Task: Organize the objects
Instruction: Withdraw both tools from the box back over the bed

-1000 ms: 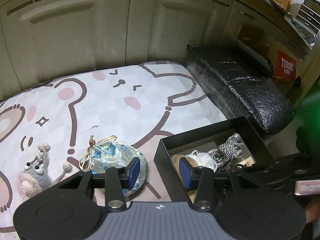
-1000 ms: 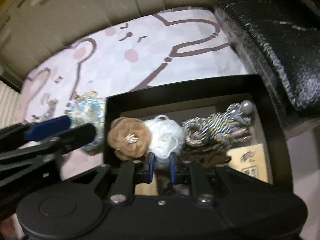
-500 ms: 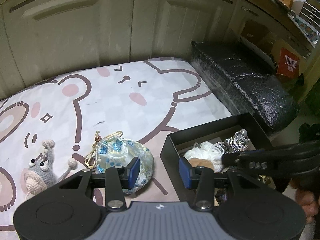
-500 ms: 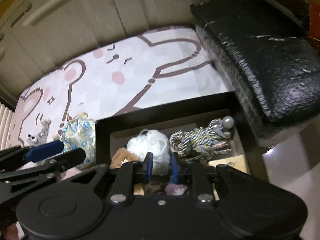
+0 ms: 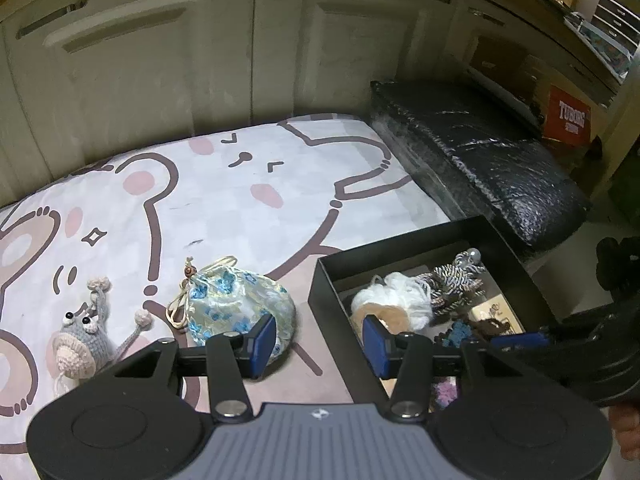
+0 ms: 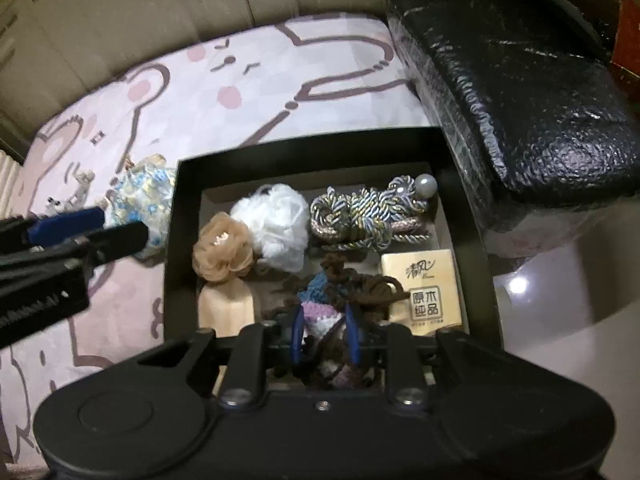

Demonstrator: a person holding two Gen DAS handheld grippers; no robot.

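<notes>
Left gripper (image 5: 316, 340) gapes wide beside the pouch (image 5: 240, 308) — right gripper (image 6: 325, 338) straddles the crocheted piece (image 6: 320, 316), jaws narrow.

Right wrist view: right gripper (image 6: 325, 338) body covers the near wall of the black box (image 6: 464, 184) and the lower part of the purple-white knit item (image 6: 320, 316) between its fingers; contact can't be told. Left gripper (image 6: 86, 226) cut off at left edge. Crochet snail (image 6: 60, 202) too small, blurred. Left wrist view: right gripper (image 5: 520, 338) hides the box's near right corner; red carton (image 5: 570, 118) partly hidden, upper right.
</notes>
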